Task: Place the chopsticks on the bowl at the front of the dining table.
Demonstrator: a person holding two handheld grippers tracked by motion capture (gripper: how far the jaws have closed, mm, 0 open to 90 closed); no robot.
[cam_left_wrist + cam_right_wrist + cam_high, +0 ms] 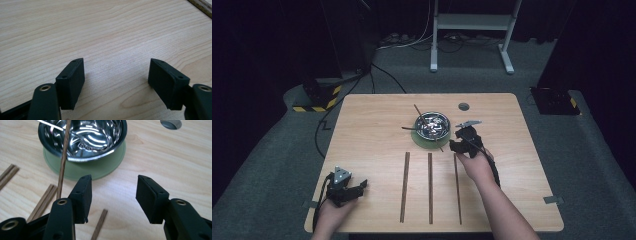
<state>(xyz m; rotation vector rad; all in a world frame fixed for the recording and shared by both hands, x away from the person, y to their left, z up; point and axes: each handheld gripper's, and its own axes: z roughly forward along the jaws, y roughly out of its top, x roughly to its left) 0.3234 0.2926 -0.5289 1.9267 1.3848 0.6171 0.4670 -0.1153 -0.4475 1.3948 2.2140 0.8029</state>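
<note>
Pale wood made up the table (372, 130), which stood on grey carpet with a white stand (472, 30) beyond its far edge. Near the middle of the far half sat a steel bowl (432, 125) on a green mat (424, 140); in the right gripper view the bowl (85, 137) rested squarely on the mat (100, 167), whose rim showed all along its near side. Thin brown sticks (418, 114) leaned in and across the bowl, one of them reaching down over the rim to the table by the mat (63, 157). A round grey hole (463, 106) lay in the tabletop just right of the bowl.

Three long dark strips (430, 187) lay side by side on the near half, running away from the person and well apart from one another.

The right gripper (464, 140) hung just right of the mat, above the far end of the rightmost strip. Its jaws stood wide apart with nothing between them (112, 195), pointing at the mat's near edge.

The left gripper (346, 187) rested near the near left corner, well apart from the strips. Its jaws were likewise spread wide (116, 80) over bare wood, holding nothing.
</note>
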